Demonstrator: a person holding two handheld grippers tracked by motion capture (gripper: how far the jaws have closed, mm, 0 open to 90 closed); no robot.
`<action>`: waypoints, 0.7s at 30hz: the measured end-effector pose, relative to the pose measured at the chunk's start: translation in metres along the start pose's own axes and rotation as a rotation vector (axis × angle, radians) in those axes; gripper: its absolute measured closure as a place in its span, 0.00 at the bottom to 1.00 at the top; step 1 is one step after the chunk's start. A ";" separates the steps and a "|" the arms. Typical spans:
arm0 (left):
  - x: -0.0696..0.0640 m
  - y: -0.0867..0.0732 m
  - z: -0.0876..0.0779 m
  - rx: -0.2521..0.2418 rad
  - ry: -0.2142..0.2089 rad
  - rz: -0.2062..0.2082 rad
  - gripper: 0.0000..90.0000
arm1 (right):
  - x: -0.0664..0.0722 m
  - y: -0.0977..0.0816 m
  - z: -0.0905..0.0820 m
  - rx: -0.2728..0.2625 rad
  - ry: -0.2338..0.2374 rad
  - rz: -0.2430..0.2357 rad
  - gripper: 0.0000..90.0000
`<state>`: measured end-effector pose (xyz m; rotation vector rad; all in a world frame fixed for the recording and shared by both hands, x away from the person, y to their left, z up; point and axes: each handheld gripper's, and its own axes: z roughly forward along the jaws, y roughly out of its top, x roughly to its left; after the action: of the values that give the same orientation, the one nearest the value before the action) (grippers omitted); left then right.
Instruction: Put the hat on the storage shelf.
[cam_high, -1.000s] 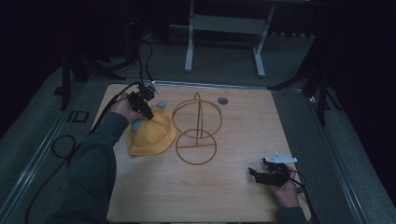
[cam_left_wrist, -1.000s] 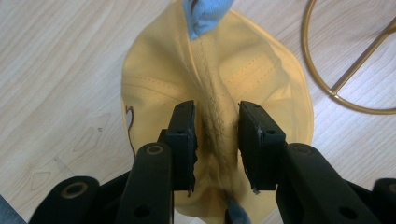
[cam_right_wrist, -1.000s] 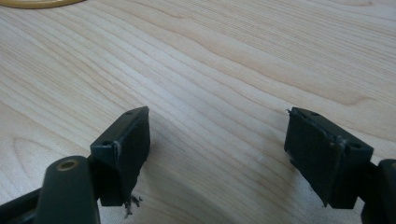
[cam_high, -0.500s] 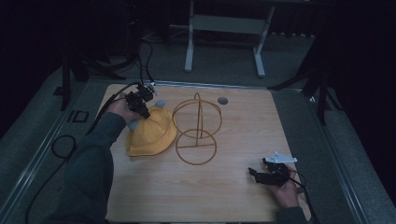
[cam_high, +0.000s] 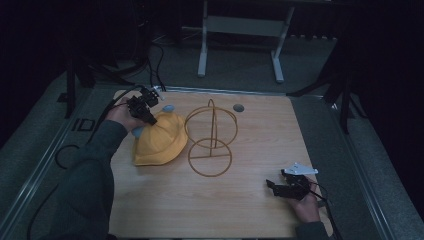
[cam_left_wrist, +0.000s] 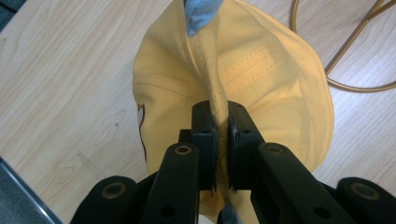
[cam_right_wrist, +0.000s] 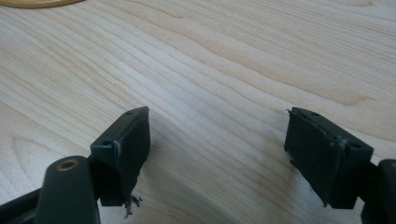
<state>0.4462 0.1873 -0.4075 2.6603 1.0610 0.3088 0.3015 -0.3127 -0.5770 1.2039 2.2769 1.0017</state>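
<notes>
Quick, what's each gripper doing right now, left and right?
Left gripper: shut on a fold of the yellow hat.
Right gripper: open, holding nothing, over the table.

One yellow cap (cam_high: 161, 141) lies on the counter (cam_high: 250, 210). One wire stand (cam_high: 211, 137), made of two gold rings on a single post, stands beside it. Two small round grey-blue spots mark the far part of the board: one (cam_high: 168, 108) near the cap, one (cam_high: 238, 107) beyond the stand. Two hand-held grippers are present, the left (cam_high: 148, 116) and the right (cam_high: 274, 186).
</notes>
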 end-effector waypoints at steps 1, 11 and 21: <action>0.000 -0.001 -0.001 -0.006 -0.001 -0.002 0.93 | 0.000 0.000 0.000 0.001 0.000 0.000 0.25; 0.005 -0.007 -0.014 -0.032 0.004 -0.003 0.93 | 0.000 0.000 0.000 0.001 0.000 0.000 0.25; 0.005 -0.010 -0.027 -0.063 0.014 0.019 0.93 | 0.000 0.000 0.000 0.000 0.000 0.000 0.25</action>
<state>0.4356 0.2024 -0.3842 2.6177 1.0134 0.3593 0.3015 -0.3127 -0.5770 1.2043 2.2772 1.0014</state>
